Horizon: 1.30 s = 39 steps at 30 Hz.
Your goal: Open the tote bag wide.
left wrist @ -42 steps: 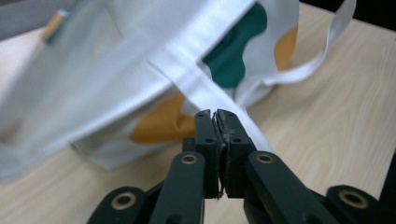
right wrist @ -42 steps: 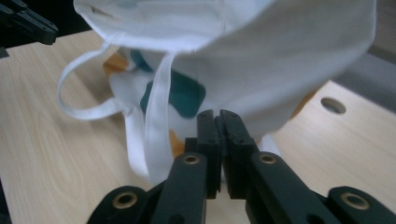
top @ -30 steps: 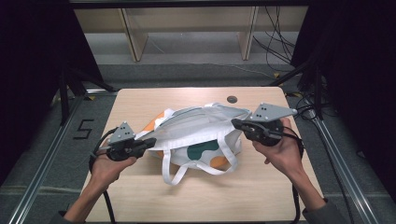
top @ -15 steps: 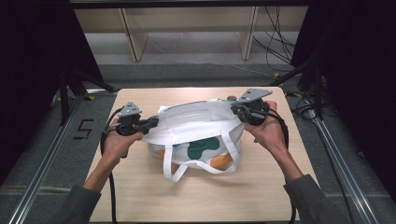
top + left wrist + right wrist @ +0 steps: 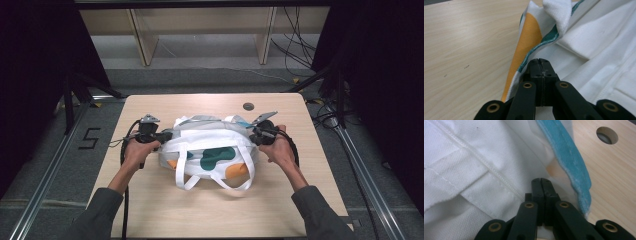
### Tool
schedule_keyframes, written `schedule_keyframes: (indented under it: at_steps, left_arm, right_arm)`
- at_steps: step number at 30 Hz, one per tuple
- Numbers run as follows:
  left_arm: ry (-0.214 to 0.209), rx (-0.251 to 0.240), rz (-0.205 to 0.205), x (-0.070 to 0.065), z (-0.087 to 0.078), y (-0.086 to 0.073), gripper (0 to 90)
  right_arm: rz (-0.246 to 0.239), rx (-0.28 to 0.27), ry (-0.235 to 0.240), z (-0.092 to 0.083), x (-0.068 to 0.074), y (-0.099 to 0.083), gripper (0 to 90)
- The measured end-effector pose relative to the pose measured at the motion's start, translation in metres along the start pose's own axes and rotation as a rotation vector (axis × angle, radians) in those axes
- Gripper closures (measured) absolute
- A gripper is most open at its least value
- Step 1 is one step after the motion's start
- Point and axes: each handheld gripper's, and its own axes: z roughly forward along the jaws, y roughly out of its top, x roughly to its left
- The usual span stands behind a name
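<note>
Both claws are staying pinched together on cloth — the left claw (image 5: 167, 134) on the tote bag's (image 5: 212, 150) left edge, the right claw (image 5: 252, 135) on its right edge — and are coming down from their earlier height, so the bag is settling mid-surface (image 5: 165, 210), probably to be flattened. Its loose handles (image 5: 187, 172) are sprawling toward the person; a round hole (image 5: 248, 106) is sitting beyond, nothing blocking.

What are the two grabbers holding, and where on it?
Both hold the white tote bag: the left gripper pinches its left end, the right gripper its right end, jaws shut on the fabric.
</note>
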Motion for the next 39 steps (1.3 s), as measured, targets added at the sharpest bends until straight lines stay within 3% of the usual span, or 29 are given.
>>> schedule_keyframes:
  at_steps: [2, 3, 4, 5, 6, 7, 8, 9, 10, 12, 13, 14, 15, 16, 17, 19, 20, 21, 24, 27, 29, 30, 31, 33, 34, 36, 38, 39]
  left_arm:
    - [-0.021, -0.018, -0.017, -0.001, -0.006, 0.003, 88.9]
    - [-0.033, -0.049, -0.002, -0.004, -0.015, 0.009, 88.9]
    - [-0.033, -0.049, -0.002, -0.004, -0.015, 0.009, 88.8]
    - [-0.053, -0.067, 0.004, -0.01, -0.018, 0.015, 88.5]
    - [-0.053, -0.067, 0.004, -0.01, -0.018, 0.015, 88.4]
    - [-0.079, -0.076, 0.022, -0.02, -0.018, 0.022, 88.2]
    - [-0.079, -0.076, 0.022, -0.02, -0.018, 0.022, 88.2]
    - [-0.102, -0.077, 0.027, -0.029, -0.015, 0.027, 88.2]
    - [-0.115, -0.054, 0.061, -0.035, -0.012, 0.03, 87.8]
    - [-0.115, -0.057, 0.066, -0.04, -0.007, 0.03, 87.7]
    - [-0.121, -0.04, 0.076, -0.042, -0.003, 0.032, 87.7]
    - [-0.118, -0.039, 0.065, -0.043, 0.0, 0.033, 88.0]
    - [-0.124, -0.033, 0.072, -0.042, 0.0, 0.033, 88.0]
    - [-0.124, -0.033, 0.072, -0.042, 0.0, 0.033, 88.0]
    - [-0.128, -0.035, 0.051, -0.04, 0.002, 0.033, 88.0]
    - [-0.124, -0.02, 0.051, -0.037, 0.004, 0.032, 88.0]
    - [-0.124, -0.02, 0.051, -0.037, 0.004, 0.032, 88.1]
    - [-0.127, -0.032, 0.024, -0.035, 0.007, 0.032, 88.2]
    - [-0.123, -0.021, 0.03, -0.033, 0.008, 0.032, 88.7]
    - [-0.124, -0.013, 0.032, -0.034, 0.01, 0.03, 89.1]
    - [-0.123, -0.018, 0.027, -0.035, 0.01, 0.031, 89.1]
    - [-0.118, -0.033, 0.015, -0.037, 0.01, 0.031, 89.0]
    - [-0.115, -0.036, 0.044, -0.04, 0.006, 0.032, 88.8]
    - [-0.124, -0.043, 0.051, -0.045, 0.003, 0.033, 88.7]
    - [-0.142, -0.064, 0.062, -0.054, -0.001, 0.034, 88.6]
    - [-0.167, -0.06, 0.088, -0.063, -0.002, 0.035, 88.6]
    - [-0.181, -0.032, 0.125, -0.071, 0.001, 0.033, 88.5]
    - [-0.195, -0.022, 0.126, -0.076, 0.005, 0.031, 88.5]
  right_arm:
    - [0.016, -0.019, 0.009, -0.012, 0.0, 0.007, 90.0]
    - [0.022, -0.084, 0.017, -0.019, 0.0, 0.013, 90.0]
    - [0.022, -0.084, 0.017, -0.019, 0.0, 0.013, 90.0]
    - [-0.002, -0.126, 0.05, -0.03, 0.003, 0.028, 90.0]
    - [-0.002, -0.126, 0.05, -0.03, 0.003, 0.028, 90.0]
    - [-0.005, -0.147, 0.064, -0.033, 0.01, 0.043, 90.0]
    - [-0.005, -0.147, 0.064, -0.033, 0.01, 0.043, 90.0]
    - [-0.021, -0.157, 0.065, -0.031, 0.012, 0.048, 90.0]
    - [-0.039, -0.166, 0.057, -0.018, 0.02, 0.06, 90.0]
    - [-0.036, -0.153, 0.062, -0.013, 0.023, 0.063, 90.0]
    - [-0.042, -0.127, 0.069, -0.007, 0.024, 0.066, 90.0]
    - [-0.021, -0.067, 0.101, 0.006, 0.028, 0.068, 90.0]
    - [-0.042, -0.041, 0.126, 0.007, 0.027, 0.067, 90.0]
    - [-0.042, -0.041, 0.126, 0.007, 0.027, 0.067, 90.0]
    - [-0.052, -0.022, 0.16, 0.003, 0.029, 0.063, 90.0]
    - [-0.057, 0.005, 0.211, -0.006, 0.033, 0.055, 90.0]
    - [-0.057, 0.005, 0.211, -0.006, 0.033, 0.055, 90.0]
    - [-0.12, 0.011, 0.258, -0.011, 0.04, 0.042, 90.0]
    - [-0.154, 0.048, 0.288, -0.015, 0.049, 0.031, 90.0]
    - [-0.201, 0.112, 0.339, -0.015, 0.078, -0.002, 90.0]
    - [-0.23, 0.11, 0.335, -0.011, 0.08, -0.007, 90.0]
    - [-0.215, 0.12, 0.341, -0.006, 0.082, -0.011, 90.0]
    - [-0.153, 0.122, 0.344, -0.01, 0.081, -0.008, 90.0]
    - [-0.16, 0.09, 0.338, -0.012, 0.078, -0.004, 90.0]
    - [-0.147, -0.018, 0.312, -0.02, 0.071, 0.012, 90.0]
    - [-0.142, -0.088, 0.281, -0.024, 0.07, 0.026, 90.0]
    - [-0.164, -0.096, 0.235, -0.019, 0.07, 0.042, 90.0]
    - [-0.175, -0.063, 0.219, -0.013, 0.071, 0.049, 90.0]
